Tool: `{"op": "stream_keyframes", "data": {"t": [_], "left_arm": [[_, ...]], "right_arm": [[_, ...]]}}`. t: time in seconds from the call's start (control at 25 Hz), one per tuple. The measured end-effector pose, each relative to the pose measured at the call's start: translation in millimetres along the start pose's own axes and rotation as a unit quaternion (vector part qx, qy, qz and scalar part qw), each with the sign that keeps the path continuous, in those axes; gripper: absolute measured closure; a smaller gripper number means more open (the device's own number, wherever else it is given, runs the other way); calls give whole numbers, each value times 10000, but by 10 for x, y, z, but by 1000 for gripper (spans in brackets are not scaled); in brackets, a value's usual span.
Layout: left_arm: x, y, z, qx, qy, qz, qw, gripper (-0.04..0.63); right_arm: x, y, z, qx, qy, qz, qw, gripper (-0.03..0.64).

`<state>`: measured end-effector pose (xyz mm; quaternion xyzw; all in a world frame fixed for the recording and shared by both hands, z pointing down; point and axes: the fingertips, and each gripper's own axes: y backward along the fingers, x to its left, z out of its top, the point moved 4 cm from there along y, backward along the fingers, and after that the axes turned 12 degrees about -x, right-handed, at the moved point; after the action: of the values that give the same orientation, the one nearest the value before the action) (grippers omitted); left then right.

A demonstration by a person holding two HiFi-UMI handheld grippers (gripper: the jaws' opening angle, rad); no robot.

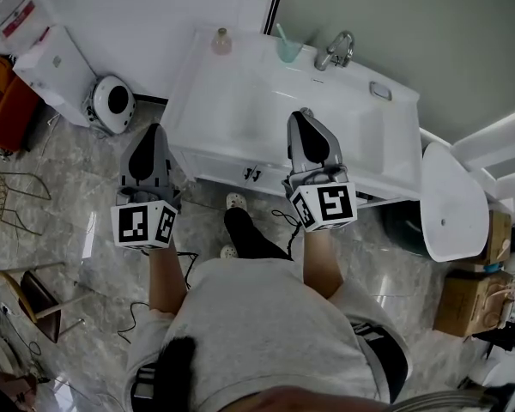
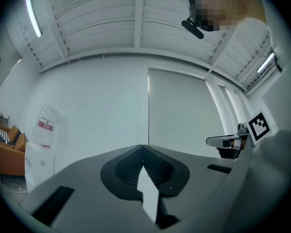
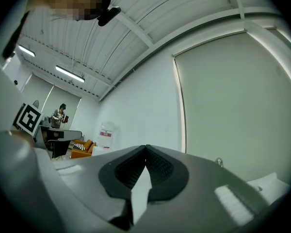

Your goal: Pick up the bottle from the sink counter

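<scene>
A small pale bottle (image 1: 221, 41) stands at the far left corner of the white sink counter (image 1: 215, 118), beside the wall. My left gripper (image 1: 157, 128) hangs over the floor, left of the counter's front corner and well short of the bottle. My right gripper (image 1: 304, 112) is over the counter's front middle. Both are shut with nothing between the jaws; in the gripper views the left gripper (image 2: 143, 146) and the right gripper (image 3: 146, 146) tilt up at wall and ceiling. Neither gripper view shows the bottle.
A green cup with a toothbrush (image 1: 289, 48) and a chrome faucet (image 1: 336, 50) stand at the counter's back by the mirror. A round white device (image 1: 113, 101) and a white cabinet (image 1: 56, 71) sit left of it. A white oval lid (image 1: 451, 200) and cardboard boxes (image 1: 472, 299) are to the right.
</scene>
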<state>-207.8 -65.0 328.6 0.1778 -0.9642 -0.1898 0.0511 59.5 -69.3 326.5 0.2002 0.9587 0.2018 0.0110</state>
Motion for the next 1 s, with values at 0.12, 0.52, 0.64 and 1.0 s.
{"op": "stream_keyframes", "data": {"t": [0.12, 0.52, 0.64, 1.0], "left_arm": [[105, -119, 6, -64, -59, 33, 10000, 588], [312, -861, -61, -255, -198, 55, 9995, 588], [342, -1092, -119, -254, -204, 34, 9995, 588], [376, -1641, -271, -195, -307, -6, 9993, 588]], "right_arm": [[-67, -187, -7, -85, 50, 21, 9999, 607], [-452, -936, -87, -323, 89, 175, 9993, 609], [-606, -1127, -132, -368, 29, 134, 9992, 608], [-981, -1602, -294, -416, 1, 220, 9989, 608]]}}
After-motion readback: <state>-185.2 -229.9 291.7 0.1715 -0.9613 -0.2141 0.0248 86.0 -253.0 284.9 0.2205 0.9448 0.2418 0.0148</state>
